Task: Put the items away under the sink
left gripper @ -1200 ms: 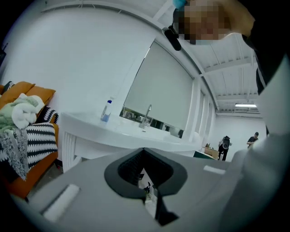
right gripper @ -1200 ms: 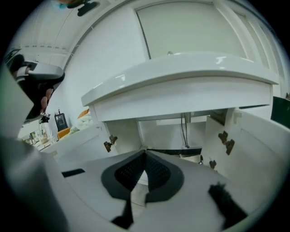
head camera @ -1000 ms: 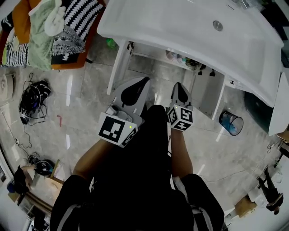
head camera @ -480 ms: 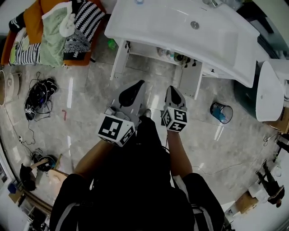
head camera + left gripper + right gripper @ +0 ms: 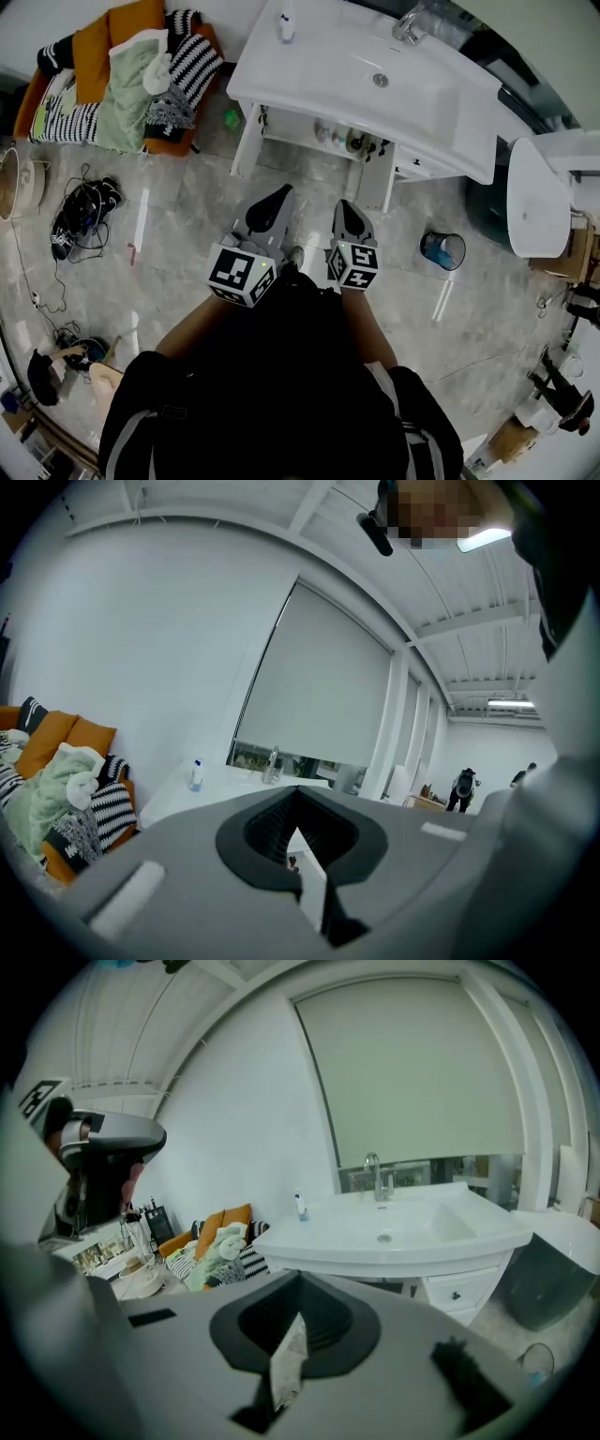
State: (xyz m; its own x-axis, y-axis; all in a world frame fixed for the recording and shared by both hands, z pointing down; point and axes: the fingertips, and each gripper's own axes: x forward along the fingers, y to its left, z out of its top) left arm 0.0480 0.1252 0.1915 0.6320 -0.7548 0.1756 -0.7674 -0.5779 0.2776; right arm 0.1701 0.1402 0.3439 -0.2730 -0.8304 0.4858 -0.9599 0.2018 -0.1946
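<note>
The white sink vanity (image 5: 375,84) stands at the top of the head view. Its cupboard underneath is open, with several small items (image 5: 349,141) on the shelf inside. My left gripper (image 5: 279,195) and right gripper (image 5: 344,206) hang side by side over the tiled floor, well short of the cupboard. Both are shut, with nothing between the jaws. In the right gripper view the vanity (image 5: 394,1232) is ahead beyond the closed gripper (image 5: 298,1281). In the left gripper view the left gripper (image 5: 297,791) points up at the wall and blind.
A small bottle (image 5: 285,23) and a tap (image 5: 410,23) sit on the vanity top. Cushions and clothes (image 5: 122,84) lie at the upper left, cables (image 5: 82,206) at the left. A blue bin (image 5: 442,250) and a white fixture (image 5: 539,197) stand at the right.
The vanity has drawn further away and up in the head view. Both grippers have come back from the cupboard opening, still shut and holding nothing.
</note>
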